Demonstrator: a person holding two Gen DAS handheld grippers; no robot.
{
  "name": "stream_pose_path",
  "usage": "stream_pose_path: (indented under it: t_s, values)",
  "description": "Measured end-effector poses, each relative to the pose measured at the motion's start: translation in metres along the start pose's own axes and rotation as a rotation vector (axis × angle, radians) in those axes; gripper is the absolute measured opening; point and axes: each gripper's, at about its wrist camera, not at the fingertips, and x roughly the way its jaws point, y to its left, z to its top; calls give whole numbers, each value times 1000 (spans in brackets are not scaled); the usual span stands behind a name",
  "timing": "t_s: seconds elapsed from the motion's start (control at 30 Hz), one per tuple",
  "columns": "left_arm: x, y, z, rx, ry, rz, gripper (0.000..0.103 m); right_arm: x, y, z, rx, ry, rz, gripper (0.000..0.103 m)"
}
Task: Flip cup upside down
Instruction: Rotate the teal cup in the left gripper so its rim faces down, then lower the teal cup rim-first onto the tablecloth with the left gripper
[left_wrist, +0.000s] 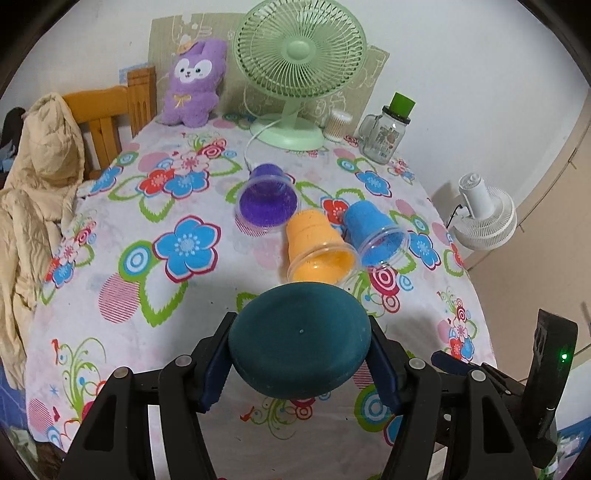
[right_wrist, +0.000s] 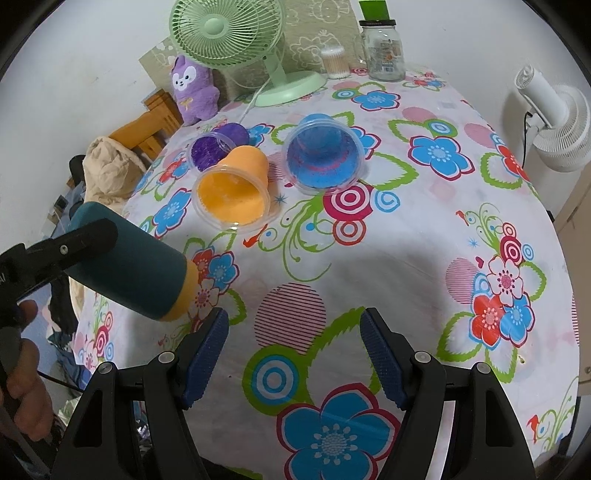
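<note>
My left gripper (left_wrist: 299, 354) is shut on a dark teal cup (left_wrist: 299, 347), its flat base toward the camera. In the right wrist view the same teal cup (right_wrist: 136, 269) lies tilted on its side above the table's left part, its yellow inner rim pointing right and down. My right gripper (right_wrist: 293, 347) is open and empty over the flowered tablecloth (right_wrist: 406, 258). An orange cup (left_wrist: 317, 247) (right_wrist: 236, 188), a blue cup (left_wrist: 373, 232) (right_wrist: 321, 155) and a purple cup (left_wrist: 267, 195) (right_wrist: 218, 144) lie on their sides mid-table.
A green desk fan (left_wrist: 299, 74) (right_wrist: 236, 40), a purple plush (left_wrist: 194, 81), a cotton swab box (left_wrist: 336, 123) and a glass jar with green lid (left_wrist: 386, 133) stand at the back. A white fan (left_wrist: 484, 210) stands right; a wooden chair with a beige jacket (left_wrist: 40, 177) stands left.
</note>
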Motion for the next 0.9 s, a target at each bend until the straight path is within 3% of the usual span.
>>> stream_pose_path:
  t_s: [0.73,0.9]
  values:
    - [6,-3,-4,14,14,24,68,5,1,-4,-10,17,-6,76]
    - [4,-2,-4,3,1,24,84,6,1,-3,-9,19,-8,76]
